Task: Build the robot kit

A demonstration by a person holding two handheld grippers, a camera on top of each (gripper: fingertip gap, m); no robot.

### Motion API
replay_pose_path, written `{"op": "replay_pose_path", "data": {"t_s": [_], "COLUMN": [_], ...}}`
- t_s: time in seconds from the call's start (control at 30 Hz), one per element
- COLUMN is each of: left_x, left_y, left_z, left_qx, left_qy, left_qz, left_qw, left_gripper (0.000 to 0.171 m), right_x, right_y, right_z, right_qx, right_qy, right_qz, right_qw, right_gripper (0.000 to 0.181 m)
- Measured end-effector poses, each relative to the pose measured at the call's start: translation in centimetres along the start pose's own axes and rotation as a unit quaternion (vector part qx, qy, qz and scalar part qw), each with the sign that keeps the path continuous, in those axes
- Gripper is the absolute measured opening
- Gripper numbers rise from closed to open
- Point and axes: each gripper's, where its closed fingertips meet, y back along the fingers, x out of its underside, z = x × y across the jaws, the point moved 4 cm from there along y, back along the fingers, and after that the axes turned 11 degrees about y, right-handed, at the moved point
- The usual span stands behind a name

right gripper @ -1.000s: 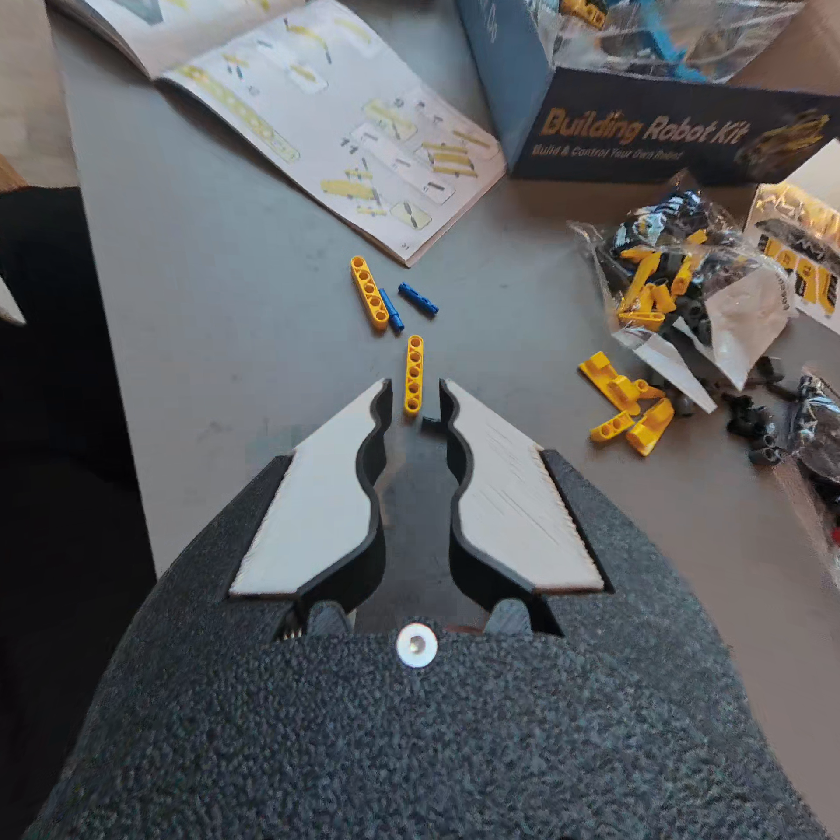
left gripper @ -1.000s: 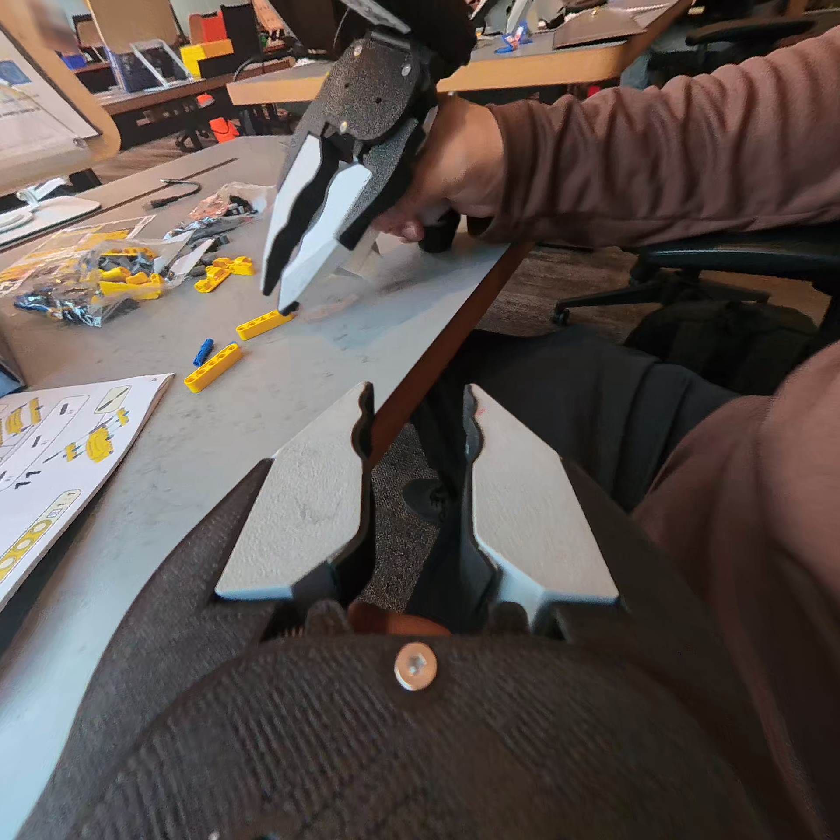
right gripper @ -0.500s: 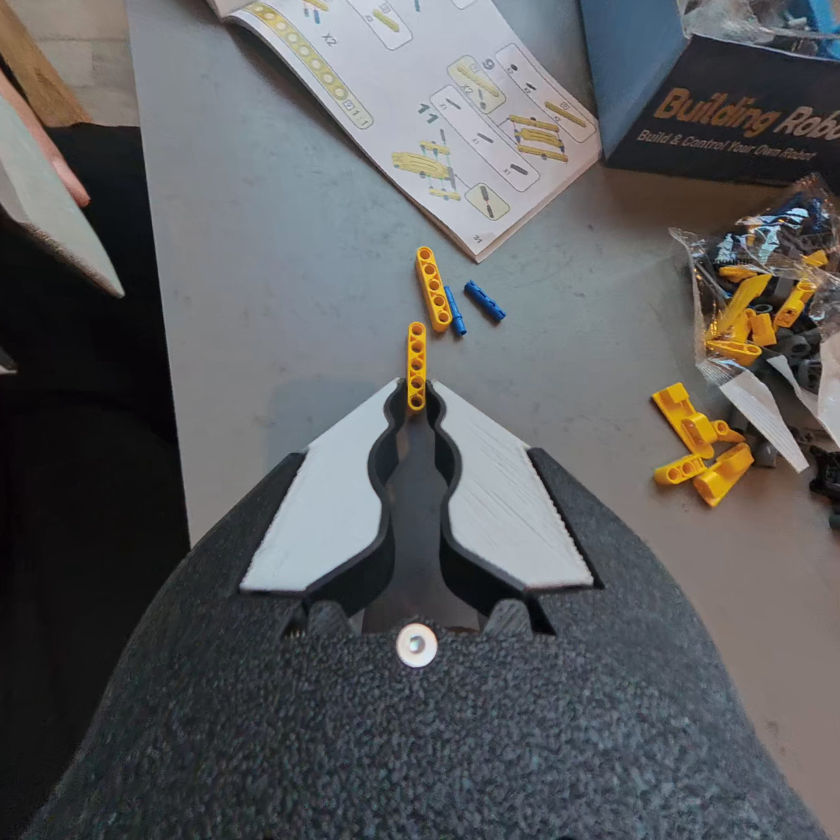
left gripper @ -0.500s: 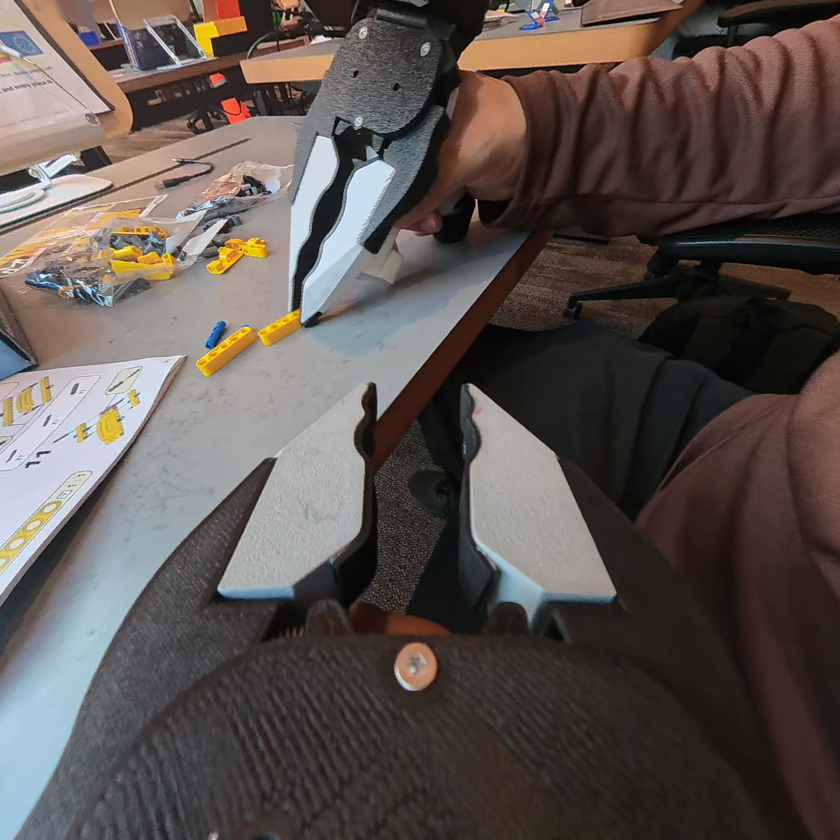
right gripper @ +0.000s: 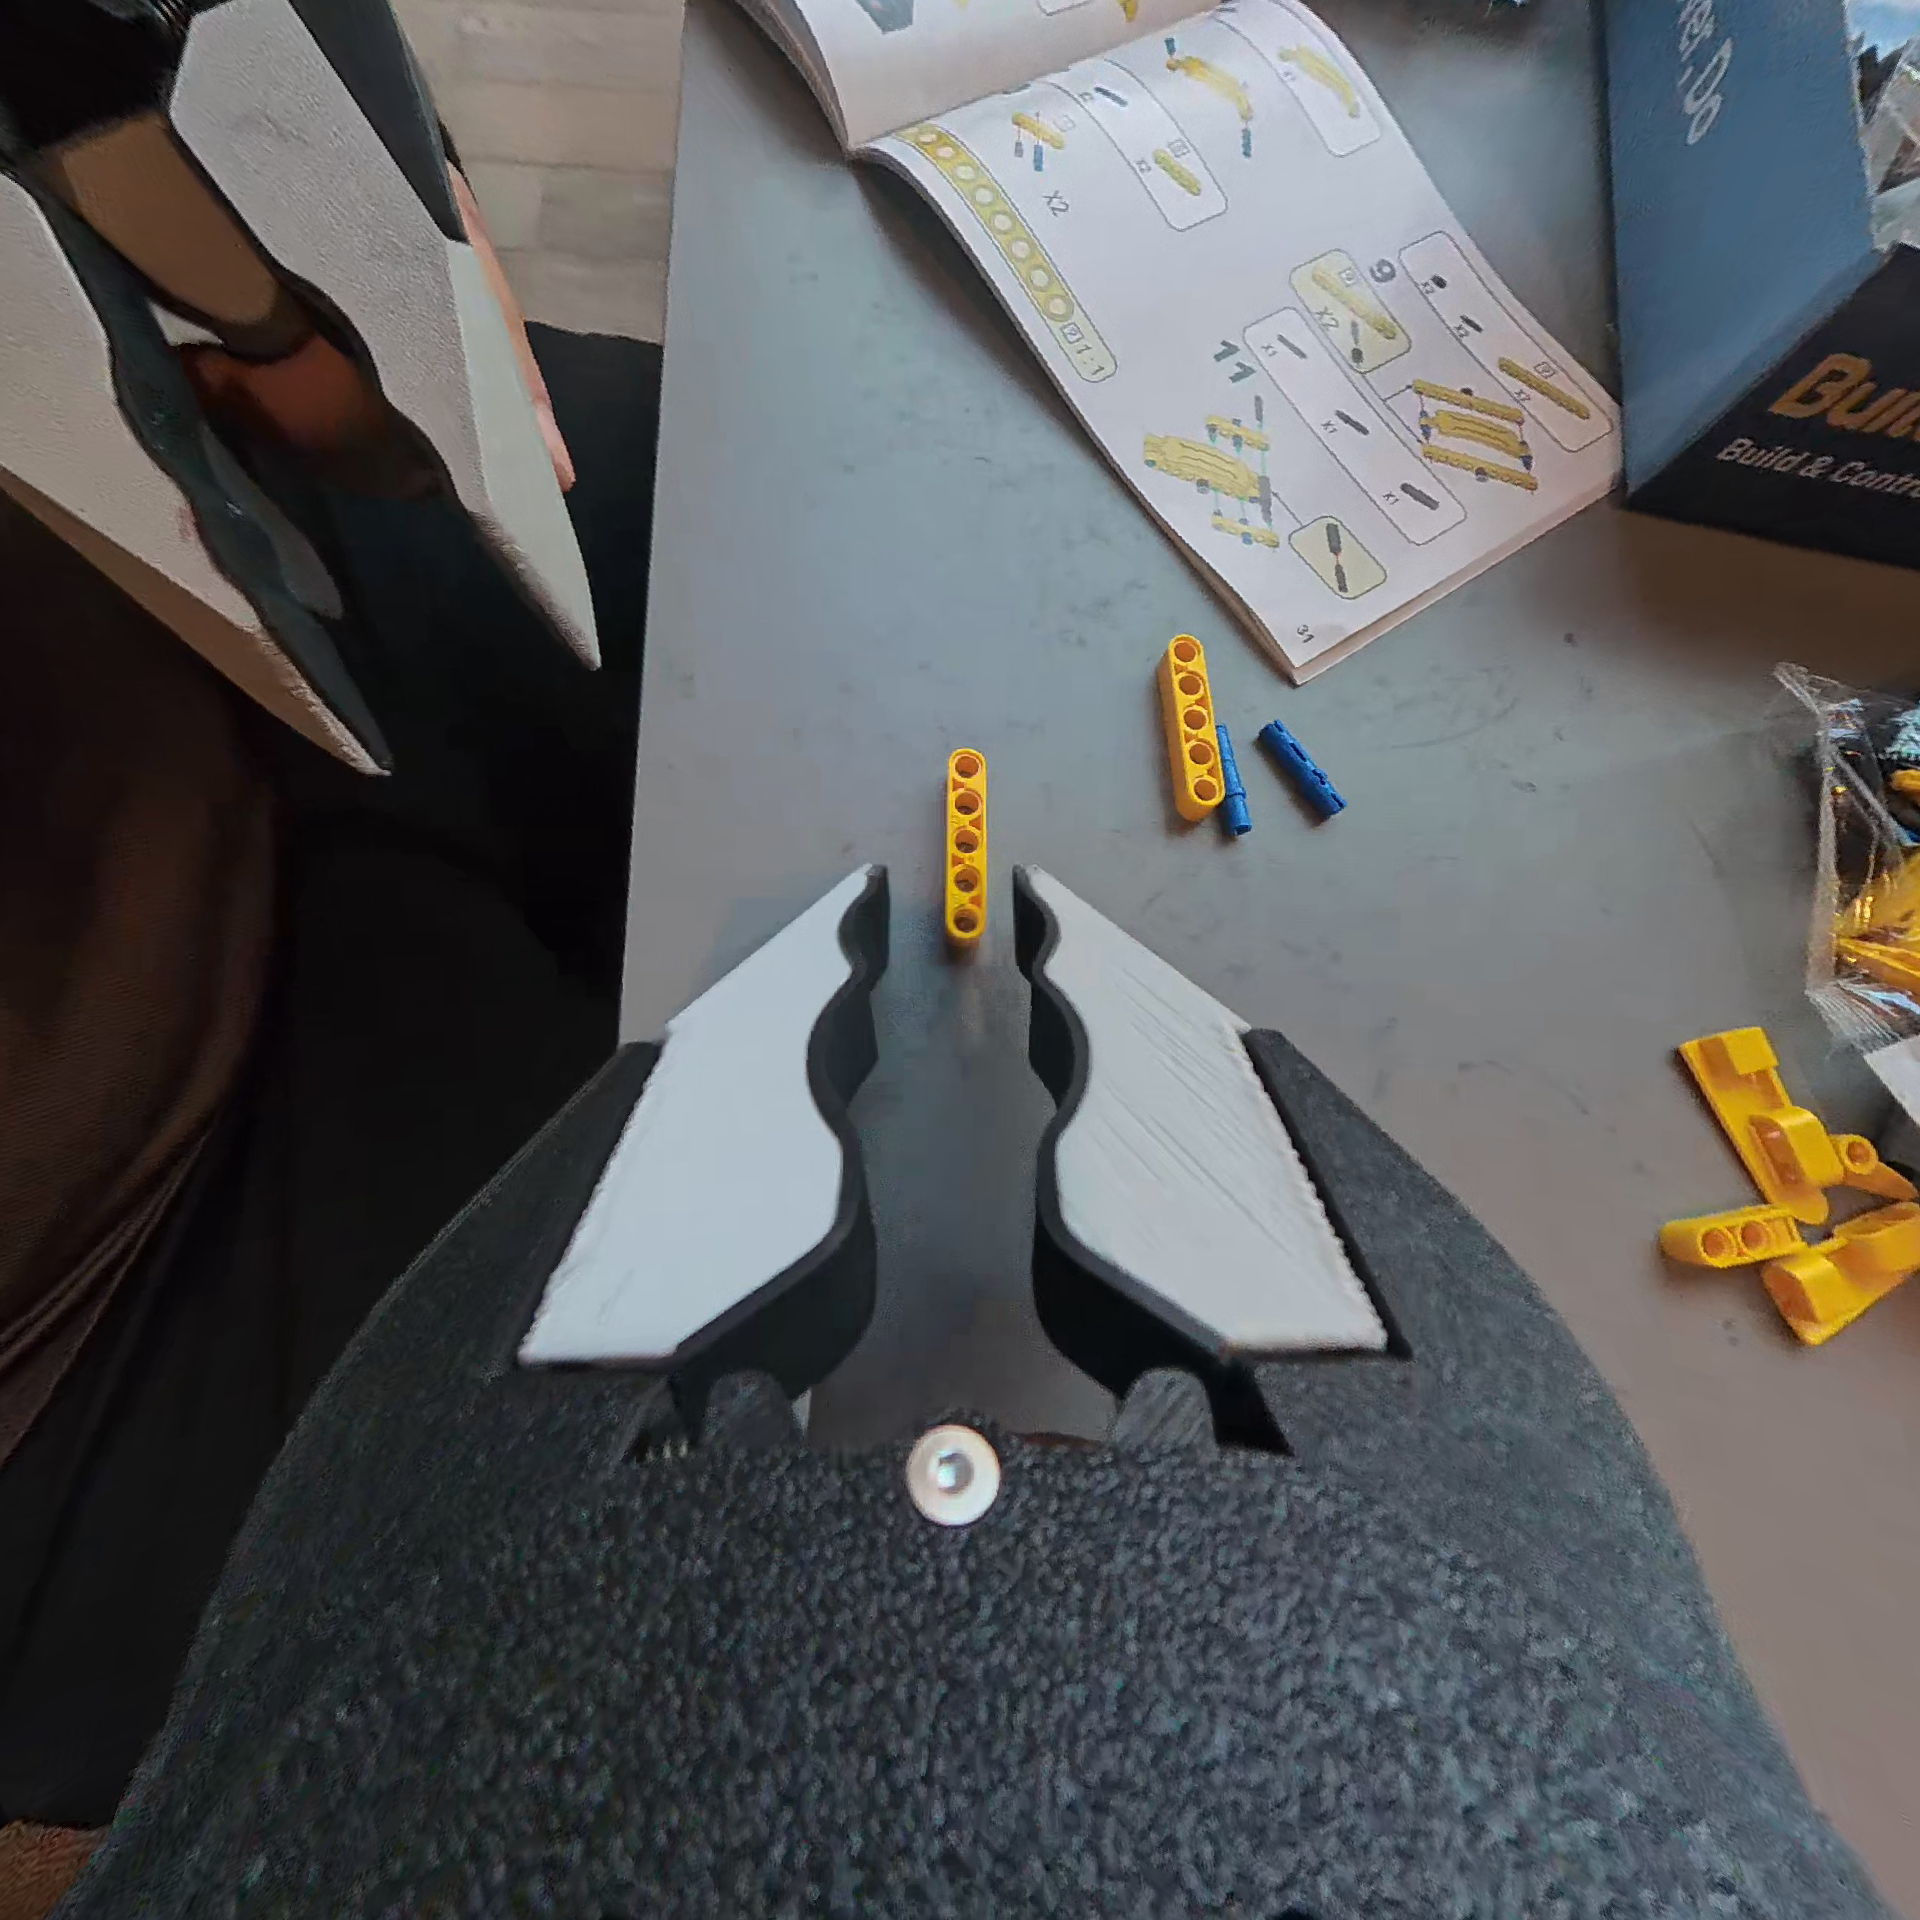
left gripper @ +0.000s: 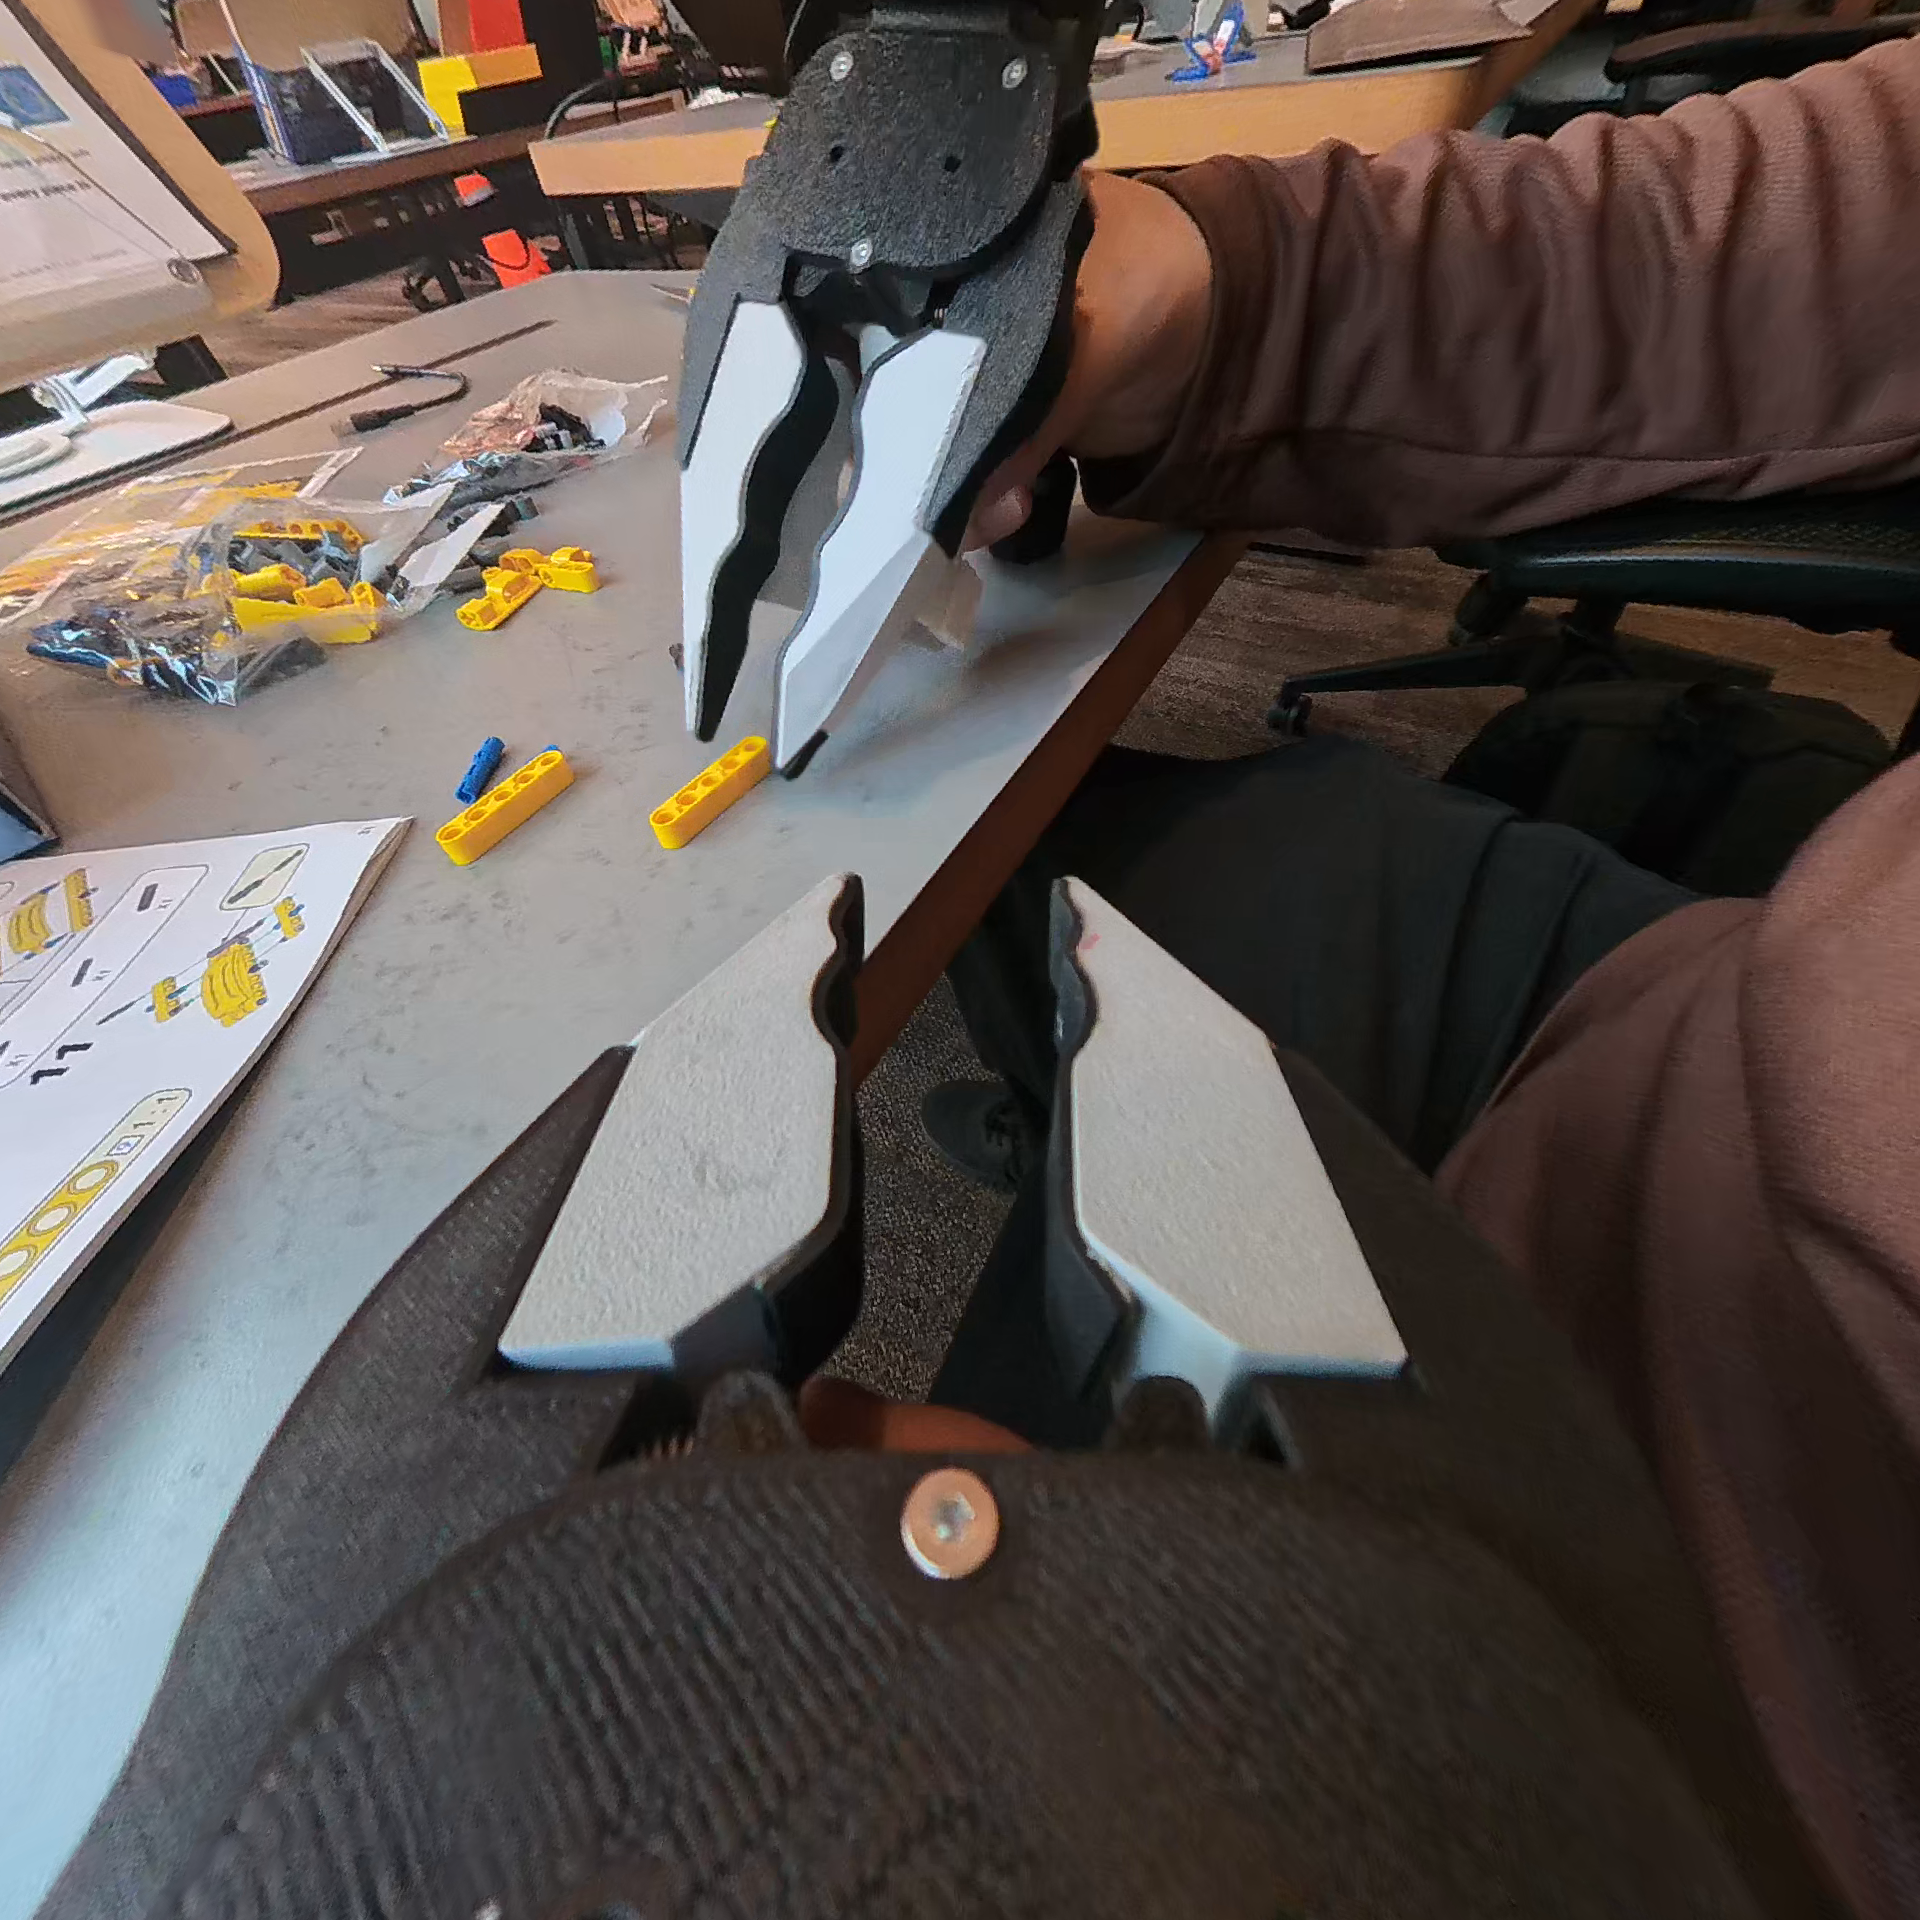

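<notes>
While the right gripper point(right gripper: 951, 894) is hovering with jaws parted around the yellow beam point(right gripper: 965, 844), centring is advisable. The left gripper point(left gripper: 956, 935) is idling, parted and empty, off the table point(left gripper: 468, 997) edge.

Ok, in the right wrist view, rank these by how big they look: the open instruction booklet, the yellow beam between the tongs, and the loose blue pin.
1. Instruction booklet, by far the largest.
2. Yellow beam, lying just ahead of the open right tongs.
3. Blue pin, the smallest.
All lie on the same table at similar depth, so nearness hardly skews this order.
</notes>
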Motion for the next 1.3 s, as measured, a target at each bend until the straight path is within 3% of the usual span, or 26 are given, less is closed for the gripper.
{"op": "replay_pose_path", "data": {"t_s": [0.27, 0.43, 0.8, 1.1, 1.3], "left_x": [-0.1, -0.3, 0.0, 0.3, -0.1], "left_y": [0.5, 0.7, -0.2, -0.1, 0.5], "left_z": [0.2, 0.4, 0.0, 1.2, 1.6], "left_qx": [-0.013, -0.022, -0.048, -0.063, -0.074], "left_qy": [-0.021, -0.012, -0.016, -0.010, -0.009], "left_qz": [-0.001, -0.002, 0.006, 0.006, -0.003], "left_qw": [1.000, 1.000, 0.999, 0.998, 0.997], "left_gripper": [0.027, 0.025, 0.023, 0.024, 0.024], "right_x": [0.1, 2.4, 1.2, -2.1, -1.5], "right_y": [3.9, 5.5, 0.9, -1.2, 1.1], "right_z": [-1.9, -2.7, -0.6, 2.1, -1.0], "right_qx": [0.048, 0.081, 0.048, 0.018, 0.106], "right_qy": [-0.022, -0.044, -0.020, 0.032, 0.019], "right_qz": [-0.037, -0.007, 0.051, 0.012, -0.033], "right_qw": [0.998, 0.996, 0.997, 0.999, 0.994], "right_gripper": [0.017, 0.010, 0.003, 0.002, 0.000]}}
